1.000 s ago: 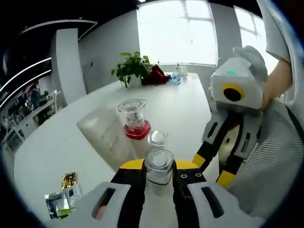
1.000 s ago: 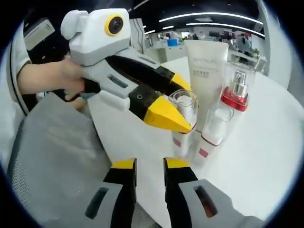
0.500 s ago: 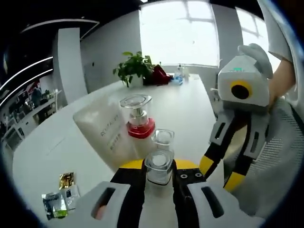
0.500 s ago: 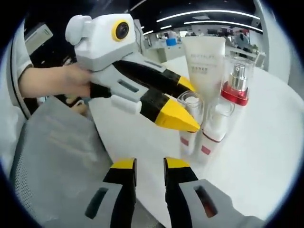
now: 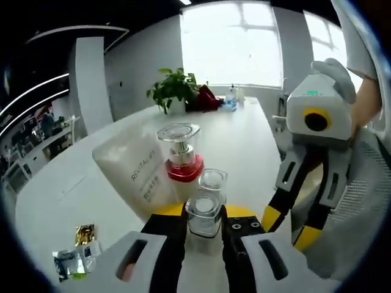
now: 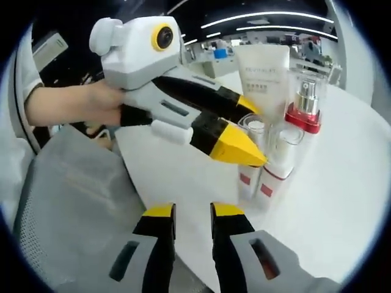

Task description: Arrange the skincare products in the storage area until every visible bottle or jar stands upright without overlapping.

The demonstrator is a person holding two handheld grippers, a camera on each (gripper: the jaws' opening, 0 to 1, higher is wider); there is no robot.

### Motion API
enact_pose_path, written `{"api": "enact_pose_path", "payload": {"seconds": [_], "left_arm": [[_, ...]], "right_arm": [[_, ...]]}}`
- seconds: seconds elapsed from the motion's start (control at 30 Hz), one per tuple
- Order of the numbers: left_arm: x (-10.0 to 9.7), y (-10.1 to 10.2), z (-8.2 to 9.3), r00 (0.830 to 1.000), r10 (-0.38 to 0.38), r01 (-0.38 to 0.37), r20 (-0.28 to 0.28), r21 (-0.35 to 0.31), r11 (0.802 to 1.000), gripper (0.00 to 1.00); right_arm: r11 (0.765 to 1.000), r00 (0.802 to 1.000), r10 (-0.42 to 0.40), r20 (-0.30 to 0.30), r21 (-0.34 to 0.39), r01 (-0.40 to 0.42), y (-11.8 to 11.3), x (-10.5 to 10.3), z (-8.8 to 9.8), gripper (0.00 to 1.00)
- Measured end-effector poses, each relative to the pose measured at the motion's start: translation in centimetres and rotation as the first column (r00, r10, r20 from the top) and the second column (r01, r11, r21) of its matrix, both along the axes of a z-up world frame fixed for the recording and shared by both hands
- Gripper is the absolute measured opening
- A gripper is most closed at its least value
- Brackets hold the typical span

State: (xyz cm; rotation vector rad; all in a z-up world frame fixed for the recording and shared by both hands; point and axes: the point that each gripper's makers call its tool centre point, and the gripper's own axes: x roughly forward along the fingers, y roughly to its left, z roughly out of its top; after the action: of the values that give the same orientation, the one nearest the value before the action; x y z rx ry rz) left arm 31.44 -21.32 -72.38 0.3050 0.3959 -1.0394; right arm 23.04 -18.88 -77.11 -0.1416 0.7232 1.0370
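Note:
My left gripper (image 5: 204,222) is shut on a small white bottle with a clear cap (image 5: 203,209), held upright just in front of a second small clear-capped bottle (image 5: 212,181). Behind them stand a red-collared pump bottle (image 5: 179,154) and a white tube (image 5: 133,170). From the right gripper view, the left gripper (image 6: 253,135) clamps the small bottle (image 6: 247,180) beside the second small bottle (image 6: 276,168), with the tube (image 6: 263,70) and pump bottle (image 6: 303,104) behind. My right gripper (image 6: 192,215) is open and empty near the table edge; in the left gripper view the right gripper (image 5: 288,227) hangs to the right.
Small sachets (image 5: 76,259) lie on the white table (image 5: 244,140) at the lower left. A potted plant (image 5: 173,85) and other items stand at the far end. A grey mesh chair (image 6: 73,195) sits beside the table edge, with a person's hand (image 6: 67,104) above it.
My left gripper has carried the small bottle closer to the second small bottle, tube and pump bottle. The right gripper has stayed open in much the same place.

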Motion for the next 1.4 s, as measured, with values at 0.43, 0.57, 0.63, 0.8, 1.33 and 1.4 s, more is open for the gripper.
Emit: {"api": "enact_pose_path", "payload": {"seconds": [0.43, 0.57, 0.63, 0.8, 1.33, 1.4], "left_arm": [[-0.3, -0.1, -0.1, 1.000, -0.022, 0.022, -0.012, 0.003, 1.000, 0.25], [-0.3, 0.0, -0.2, 0.999, -0.029, 0.029, -0.013, 0.007, 1.000, 0.27], [-0.3, 0.0, -0.3, 0.999, -0.030, 0.031, -0.011, 0.012, 0.999, 0.27], [-0.5, 0.2, -0.5, 0.999, -0.042, 0.041, 0.000, 0.041, 0.998, 0.28], [-0.5, 0.5, -0.3, 0.998, -0.051, 0.049, 0.027, 0.083, 0.995, 0.29], [-0.5, 0.5, -0.1, 0.998, -0.052, 0.049, 0.031, 0.087, 0.995, 0.29]], "right_arm": [[1.000, 1.000, -0.007, -0.004, -0.003, 0.007, -0.1, 0.0, -0.1, 0.22], [1.000, 1.000, -0.007, -0.005, -0.006, 0.007, -0.1, 0.0, -0.1, 0.22], [1.000, 1.000, -0.007, -0.006, -0.008, 0.007, -0.1, 0.0, -0.1, 0.22], [1.000, 1.000, -0.013, -0.005, -0.012, 0.013, -0.2, 0.2, -0.4, 0.22], [0.999, 1.000, -0.002, -0.012, -0.032, 0.002, -0.2, 0.3, -1.0, 0.23], [0.999, 1.000, -0.002, -0.011, -0.032, 0.002, -0.2, 0.3, -1.0, 0.23]]}}
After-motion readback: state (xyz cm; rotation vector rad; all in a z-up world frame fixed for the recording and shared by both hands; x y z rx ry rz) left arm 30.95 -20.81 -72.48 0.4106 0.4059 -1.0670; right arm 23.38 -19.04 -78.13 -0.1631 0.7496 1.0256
